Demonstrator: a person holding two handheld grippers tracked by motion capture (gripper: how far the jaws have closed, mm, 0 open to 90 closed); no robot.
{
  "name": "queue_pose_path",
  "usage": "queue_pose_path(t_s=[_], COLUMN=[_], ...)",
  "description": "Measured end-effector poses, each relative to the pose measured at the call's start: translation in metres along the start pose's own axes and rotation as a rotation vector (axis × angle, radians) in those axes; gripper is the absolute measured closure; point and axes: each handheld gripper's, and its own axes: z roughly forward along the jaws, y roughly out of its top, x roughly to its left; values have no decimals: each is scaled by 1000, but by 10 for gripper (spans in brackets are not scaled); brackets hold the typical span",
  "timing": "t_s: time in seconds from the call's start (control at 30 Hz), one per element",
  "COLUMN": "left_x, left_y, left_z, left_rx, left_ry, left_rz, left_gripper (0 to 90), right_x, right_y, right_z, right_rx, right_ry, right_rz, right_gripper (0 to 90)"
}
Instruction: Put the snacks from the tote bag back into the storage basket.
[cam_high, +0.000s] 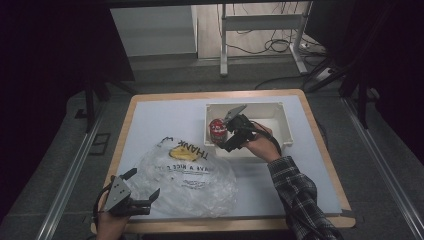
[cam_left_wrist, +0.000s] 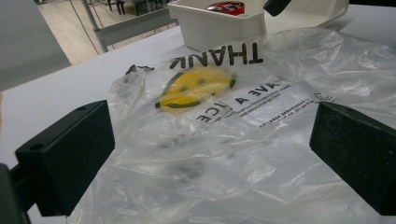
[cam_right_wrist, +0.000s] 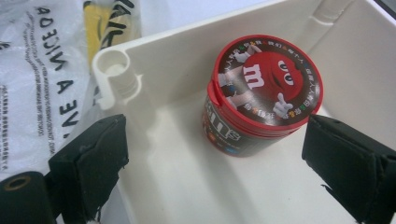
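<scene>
A red-lidded M&M's candy tub (cam_high: 217, 131) (cam_right_wrist: 261, 88) stands upright in the left end of a white plastic box (cam_high: 280, 107) (cam_right_wrist: 154, 51). My right gripper (cam_high: 229, 141) (cam_right_wrist: 215, 128) reaches into the box, open, one jaw on either side of the tub and neither touching it. A crumpled clear plastic bag (cam_high: 190, 175) (cam_left_wrist: 261, 154), printed with a yellow smiley and black lettering, lies on the table in front of the box. My left gripper (cam_high: 143, 182) (cam_left_wrist: 212, 149) rests at the bag's near left edge, open, with nothing between its jaws.
The white tabletop (cam_high: 150, 120) has a wooden rim, and dark floor surrounds it. The box (cam_left_wrist: 219, 23) sits just beyond the bag. A metal table frame (cam_high: 260, 22) and cables lie on the floor at the back.
</scene>
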Motion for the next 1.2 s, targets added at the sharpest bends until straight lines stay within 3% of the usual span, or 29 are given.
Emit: queue_pose_path(t_s=[0.47,1.2], left_x=[-1,-1], left_y=[0,0], left_z=[0,0], left_rx=[5,3], left_ry=[3,2], left_rz=[7,10], left_gripper=[0,0], right_x=[14,26], right_y=[-9,-22], right_z=[-6,-14], right_rx=[-40,-60], right_ry=[39,34], right_rz=[12,7], right_gripper=[75,75])
